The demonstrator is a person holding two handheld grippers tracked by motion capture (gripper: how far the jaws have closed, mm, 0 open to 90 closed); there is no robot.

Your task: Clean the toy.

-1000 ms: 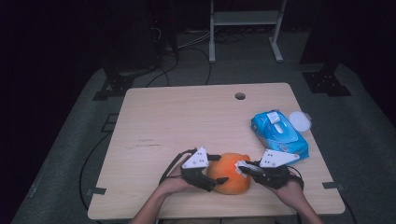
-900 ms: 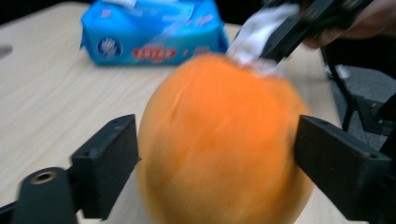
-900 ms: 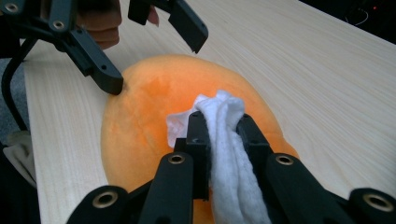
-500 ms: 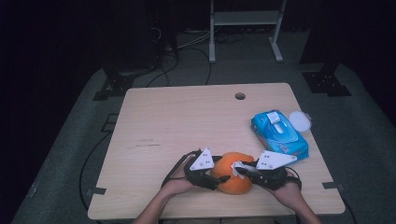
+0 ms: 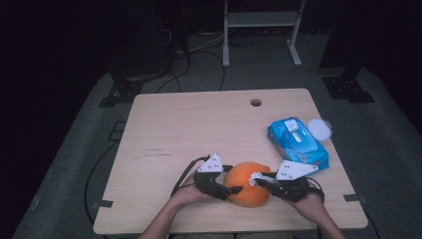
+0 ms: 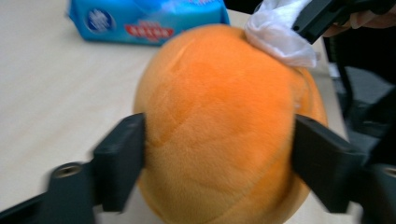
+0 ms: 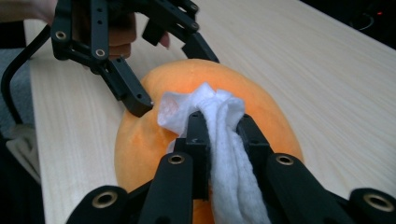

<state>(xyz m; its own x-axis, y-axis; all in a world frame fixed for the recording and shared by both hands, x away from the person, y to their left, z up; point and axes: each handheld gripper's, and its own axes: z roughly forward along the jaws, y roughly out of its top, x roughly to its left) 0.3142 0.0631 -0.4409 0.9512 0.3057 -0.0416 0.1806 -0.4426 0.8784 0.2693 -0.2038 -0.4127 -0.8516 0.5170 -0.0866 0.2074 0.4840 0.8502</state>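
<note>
The left gripper (image 6: 219, 154) clamps the round orange plush ball (image 6: 224, 126), its jaws having just eased wider, while the right gripper (image 7: 219, 135), clamped on a crumpled white wipe (image 7: 219, 140), presses it against the ball's top. Wiping appears under way; the next stroke likely calls for a steady hold.

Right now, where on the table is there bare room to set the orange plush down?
The table's whole left half and far middle, up to the round hole, lie bare. Crowded: the right side with the blue wipes pack and white lid, and the near edge around the orange plush.
</note>
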